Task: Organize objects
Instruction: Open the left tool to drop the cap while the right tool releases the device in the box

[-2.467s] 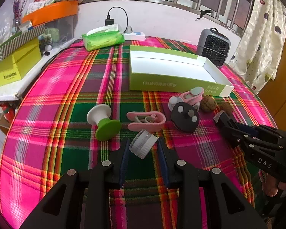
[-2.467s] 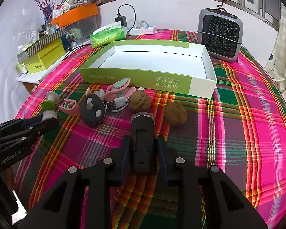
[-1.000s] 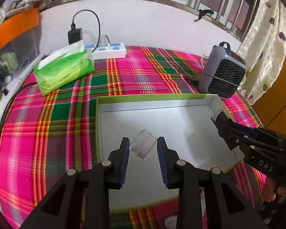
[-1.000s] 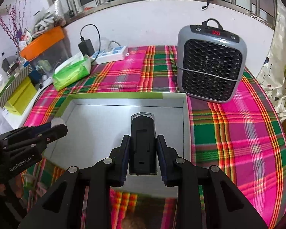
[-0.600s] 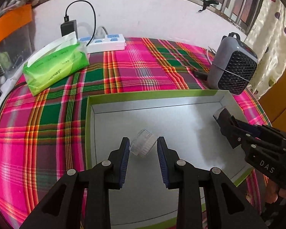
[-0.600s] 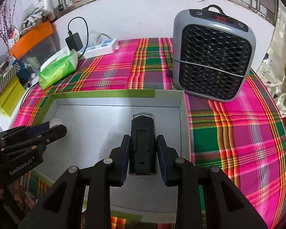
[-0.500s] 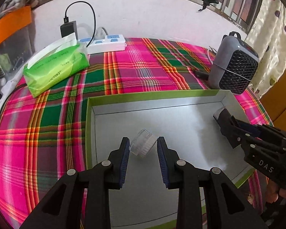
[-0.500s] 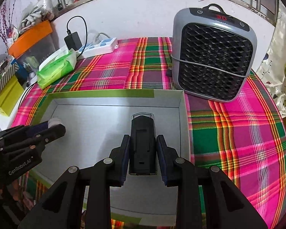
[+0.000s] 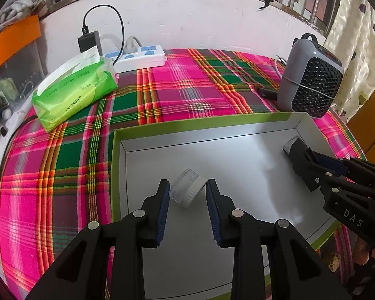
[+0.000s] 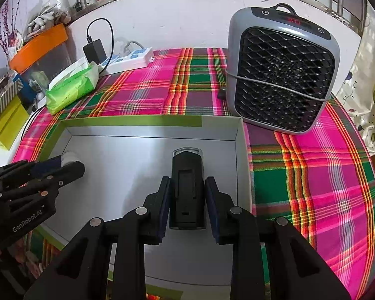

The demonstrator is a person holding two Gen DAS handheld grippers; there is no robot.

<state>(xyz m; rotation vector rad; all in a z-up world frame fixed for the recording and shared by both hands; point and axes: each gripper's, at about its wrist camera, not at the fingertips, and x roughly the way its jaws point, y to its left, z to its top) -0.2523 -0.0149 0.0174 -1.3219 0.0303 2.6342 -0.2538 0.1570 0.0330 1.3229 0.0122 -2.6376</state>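
A shallow green-rimmed box with a white inside (image 9: 147,127) (image 10: 127,121) lies on the plaid tablecloth. My left gripper (image 9: 187,191) is shut on a small clear jar with a white lid (image 9: 186,191) and holds it over the box's left part. My right gripper (image 10: 187,187) is shut on a black bike light (image 10: 187,187) over the box's right part, near its right wall. Each gripper shows in the other's view: the right one (image 9: 297,150) and the left one (image 10: 70,163).
A grey heater (image 10: 282,70) (image 9: 310,82) stands just beyond the box's far right corner. A green tissue pack (image 9: 72,92), a white power strip (image 9: 140,57) with a black charger (image 9: 88,41), and orange and yellow boxes (image 10: 37,45) line the back left.
Both grippers carried their objects from the near table to above the box. Over the last half second they have moved slightly lower and farther in over the box floor.
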